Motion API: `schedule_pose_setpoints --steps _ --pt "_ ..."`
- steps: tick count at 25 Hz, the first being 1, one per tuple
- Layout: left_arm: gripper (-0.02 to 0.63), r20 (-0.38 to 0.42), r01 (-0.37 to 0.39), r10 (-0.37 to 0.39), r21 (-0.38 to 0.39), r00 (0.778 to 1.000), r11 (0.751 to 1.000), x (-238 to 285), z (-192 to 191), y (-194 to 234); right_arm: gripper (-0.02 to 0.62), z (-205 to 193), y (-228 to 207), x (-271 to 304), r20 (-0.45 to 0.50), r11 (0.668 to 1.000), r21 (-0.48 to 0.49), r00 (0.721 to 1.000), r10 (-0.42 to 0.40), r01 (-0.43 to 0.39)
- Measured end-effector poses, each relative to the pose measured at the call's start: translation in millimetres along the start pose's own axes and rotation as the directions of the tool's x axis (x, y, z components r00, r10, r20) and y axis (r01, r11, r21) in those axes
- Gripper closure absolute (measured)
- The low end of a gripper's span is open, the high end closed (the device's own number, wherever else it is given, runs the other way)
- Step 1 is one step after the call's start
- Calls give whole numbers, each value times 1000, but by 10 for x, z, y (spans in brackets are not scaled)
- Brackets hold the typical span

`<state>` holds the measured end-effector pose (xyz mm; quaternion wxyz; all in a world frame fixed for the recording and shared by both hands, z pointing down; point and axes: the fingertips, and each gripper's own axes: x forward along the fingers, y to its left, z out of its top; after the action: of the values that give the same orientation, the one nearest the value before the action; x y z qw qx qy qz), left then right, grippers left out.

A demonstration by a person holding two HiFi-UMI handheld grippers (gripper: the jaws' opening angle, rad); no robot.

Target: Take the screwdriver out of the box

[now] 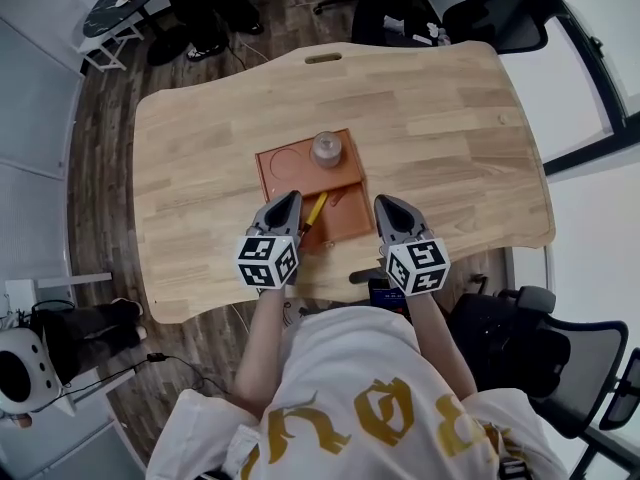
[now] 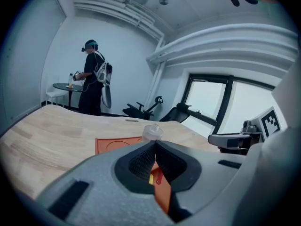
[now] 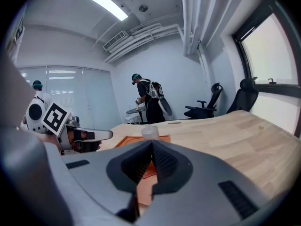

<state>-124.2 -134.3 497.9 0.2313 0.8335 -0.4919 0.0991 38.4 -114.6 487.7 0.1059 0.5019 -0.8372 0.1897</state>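
Observation:
An orange box (image 1: 345, 173) lies open in the middle of the wooden table (image 1: 200, 168). The yellow-handled screwdriver (image 1: 316, 210) rests slantwise in its near compartment. A clear jar (image 1: 327, 148) stands in the far part of the box. My left gripper (image 1: 292, 197) is shut and empty, its tips at the box's near-left edge, just left of the screwdriver. In the left gripper view a bit of the screwdriver (image 2: 153, 177) shows below the closed left gripper (image 2: 154, 144). My right gripper (image 1: 383, 201) is shut with nothing in it, just right of the box. Its own view shows the right gripper (image 3: 151, 142) pointing at the jar (image 3: 148, 132).
The table's near edge runs just under both grippers. Black office chairs (image 1: 500, 13) stand beyond the far side and another chair (image 1: 530, 343) at the near right. A person (image 2: 94, 76) stands at a small round table (image 1: 118, 6) far off.

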Motion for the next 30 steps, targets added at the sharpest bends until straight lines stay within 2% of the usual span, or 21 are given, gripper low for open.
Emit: schedule_pose_setpoints --steps 6,20,30 --pt "595 -7 -21 21 -30 1000 999 -38 -99 58 584 -77 47 18 -9 1000 0 1000 23 -23" --pt "595 -31 -27 26 -19 999 999 -21 -143 39 584 -131 10 80 -21 999 17 998 52 -52" --pt "595 -130 9 -11 -16 991 1000 114 -422 -23 584 -353 2 142 -86 996 44 993 79 -75"
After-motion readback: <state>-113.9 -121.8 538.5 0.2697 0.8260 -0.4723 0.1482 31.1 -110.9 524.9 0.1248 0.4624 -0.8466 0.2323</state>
